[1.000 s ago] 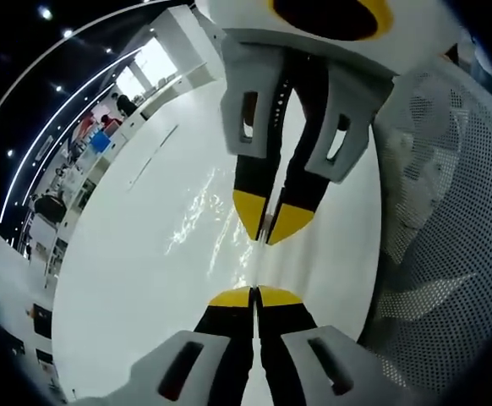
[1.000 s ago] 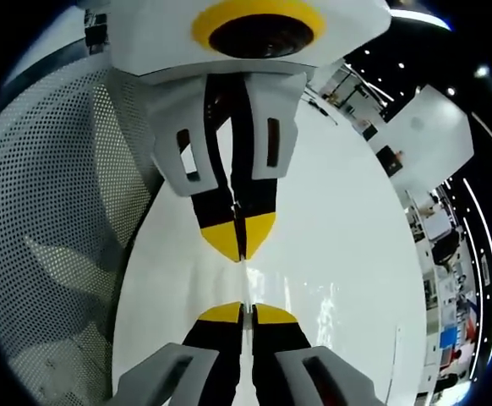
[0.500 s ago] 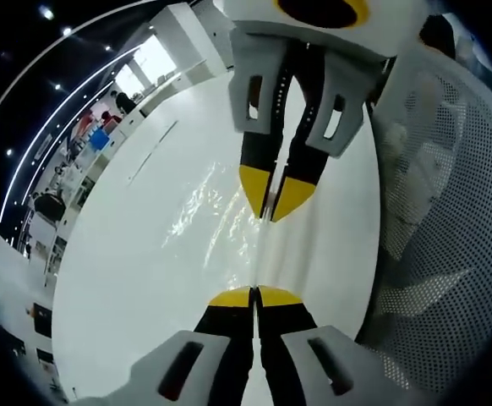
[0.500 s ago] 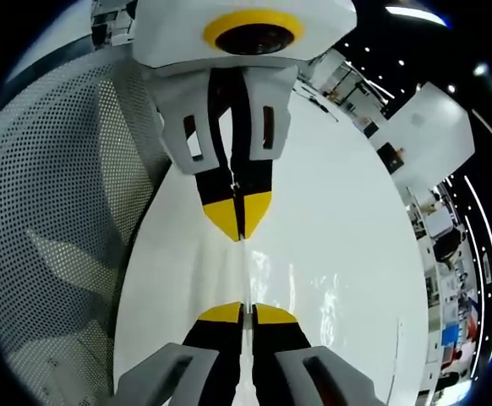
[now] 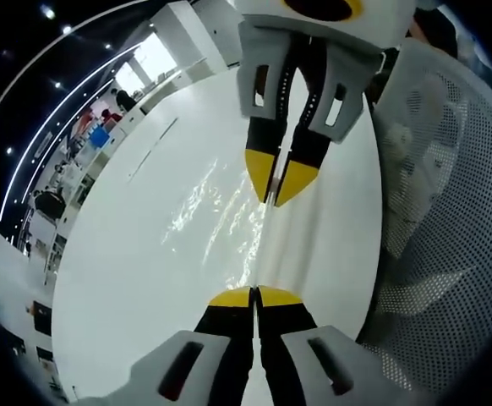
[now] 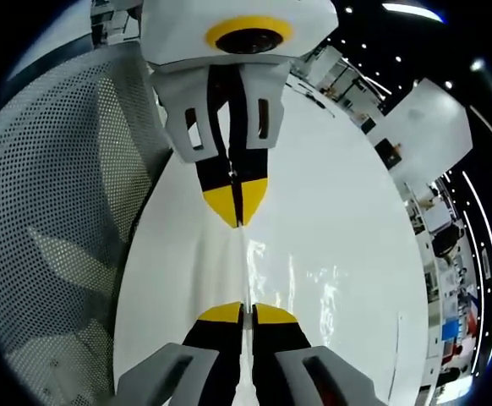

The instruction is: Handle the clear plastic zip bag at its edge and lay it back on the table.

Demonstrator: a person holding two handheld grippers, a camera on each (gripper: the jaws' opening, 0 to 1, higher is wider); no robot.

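White table [image 5: 128,279] is stretching under everything, with a perforated mesh chair back [image 6: 51,211] sitting off to the side. You're holding the clear plastic zip bag [image 5: 229,224] stretched between both claws, each pinching an opposite end of one edge, probably so it's staying taut and flat for laying down. Your left gripper [image 5: 254,296] is clamping fully closed on that edge, and your right gripper [image 6: 243,311] is doing the same, jaws pressed together on the thin plastic

A white table [image 5: 136,254] stretches toward bright windows [image 5: 144,63] — ceiling light strips [image 5: 35,161] curve overhead, and a perforated mesh chair [image 6: 51,194] stands alongside.
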